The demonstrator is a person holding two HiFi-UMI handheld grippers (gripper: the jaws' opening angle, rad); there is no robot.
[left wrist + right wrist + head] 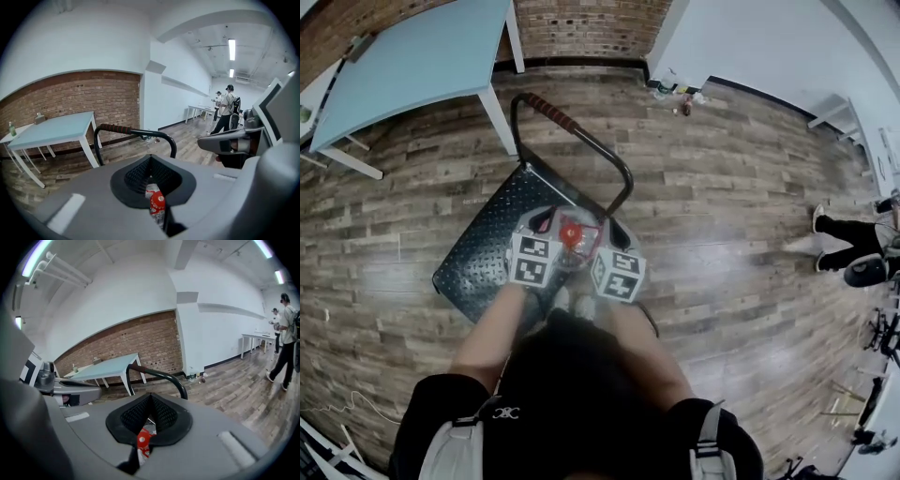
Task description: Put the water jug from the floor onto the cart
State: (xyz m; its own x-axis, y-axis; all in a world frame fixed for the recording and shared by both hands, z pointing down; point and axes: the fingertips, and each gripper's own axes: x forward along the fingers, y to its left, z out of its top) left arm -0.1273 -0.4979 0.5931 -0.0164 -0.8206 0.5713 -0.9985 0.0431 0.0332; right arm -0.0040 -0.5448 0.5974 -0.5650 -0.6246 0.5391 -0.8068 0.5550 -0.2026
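Observation:
The water jug (577, 234), clear with a red cap, hangs between my two grippers above the near corner of the black cart deck (483, 253). In the head view the left gripper (551, 230) and the right gripper (600, 242) press in from either side, marker cubes toward me. In the left gripper view the jaws (151, 176) stand closed, with the red cap (157, 201) just beneath them. The right gripper view shows the same: closed jaws (150, 416) over the cap (143, 440). Which part of the jug each pinches is hidden.
The cart's curved push handle (581, 141) rises just beyond the jug. A light blue table (412, 66) stands at the back left by the brick wall. Small bottles (680, 94) lie at the wall's foot. A person's legs (848, 234) show at the right.

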